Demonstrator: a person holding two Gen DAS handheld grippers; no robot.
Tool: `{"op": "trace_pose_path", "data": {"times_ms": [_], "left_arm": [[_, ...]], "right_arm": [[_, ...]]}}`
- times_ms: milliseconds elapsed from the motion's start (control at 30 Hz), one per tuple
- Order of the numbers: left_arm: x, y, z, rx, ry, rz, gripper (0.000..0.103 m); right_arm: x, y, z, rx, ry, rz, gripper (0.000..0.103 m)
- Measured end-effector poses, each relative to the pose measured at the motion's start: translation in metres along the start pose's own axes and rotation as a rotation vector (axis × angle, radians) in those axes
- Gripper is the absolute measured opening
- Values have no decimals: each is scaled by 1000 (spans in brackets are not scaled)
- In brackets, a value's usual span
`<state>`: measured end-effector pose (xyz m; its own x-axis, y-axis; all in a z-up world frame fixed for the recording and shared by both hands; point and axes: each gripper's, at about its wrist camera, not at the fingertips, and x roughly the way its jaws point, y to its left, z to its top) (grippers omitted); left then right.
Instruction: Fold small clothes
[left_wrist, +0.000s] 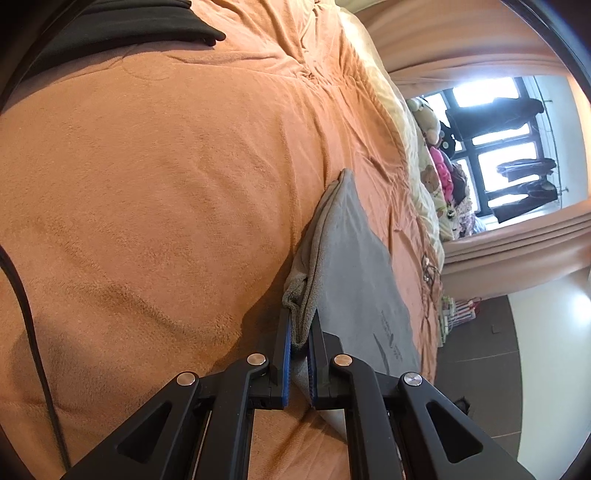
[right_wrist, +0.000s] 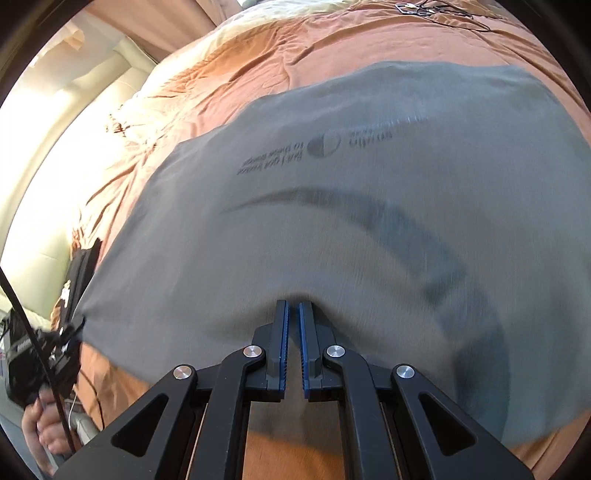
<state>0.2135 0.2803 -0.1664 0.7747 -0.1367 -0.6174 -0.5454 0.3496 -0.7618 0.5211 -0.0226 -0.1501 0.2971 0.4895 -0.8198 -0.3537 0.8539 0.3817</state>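
Observation:
A grey T-shirt (right_wrist: 332, 206) with dark printed lettering and a curved mark lies spread over the orange bedspread (right_wrist: 295, 62). In the left wrist view the same grey T-shirt (left_wrist: 354, 254) shows edge-on, with doubled layers bunched at its near corner. My left gripper (left_wrist: 300, 328) is shut on that bunched corner, the fabric pinched between the blue pads. My right gripper (right_wrist: 294, 306) is shut on the near edge of the shirt, which puckers at the fingertips. The picture of the shirt is motion-blurred in the right wrist view. The left gripper (right_wrist: 70, 325) also appears at the shirt's left corner, held by a hand (right_wrist: 44, 432).
A black garment (left_wrist: 122, 29) lies at the far end of the orange bedspread (left_wrist: 166, 184). Stuffed toys (left_wrist: 432, 129) and a cream quilt line the bed's far side near a window (left_wrist: 498, 140). A thin cable (right_wrist: 443, 13) rests on the bedspread beyond the shirt. Dark floor lies beside the bed.

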Motion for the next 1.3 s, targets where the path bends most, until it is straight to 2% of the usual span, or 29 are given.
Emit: {"op": "trace_pose_path", "data": {"times_ms": [367,633,967,1133,1300], "left_arm": [[6,4,-2,-7,-41,104,7],[9,11,-2,-17,-38,129,7],[15,12,-7,-24,-50,204,7],[19,13,-6,-22,-29,218,7],[22,8,-2,0,18,191,9]], "right_arm": [[20,18,66,-70,24,-127,2],[48,19,101,-83,51,-149,2],[78,21,141,-118,45,-179,2],[95,20,159,-112,42,-190,2],[106,23,174,-117,29,-203,2]]}}
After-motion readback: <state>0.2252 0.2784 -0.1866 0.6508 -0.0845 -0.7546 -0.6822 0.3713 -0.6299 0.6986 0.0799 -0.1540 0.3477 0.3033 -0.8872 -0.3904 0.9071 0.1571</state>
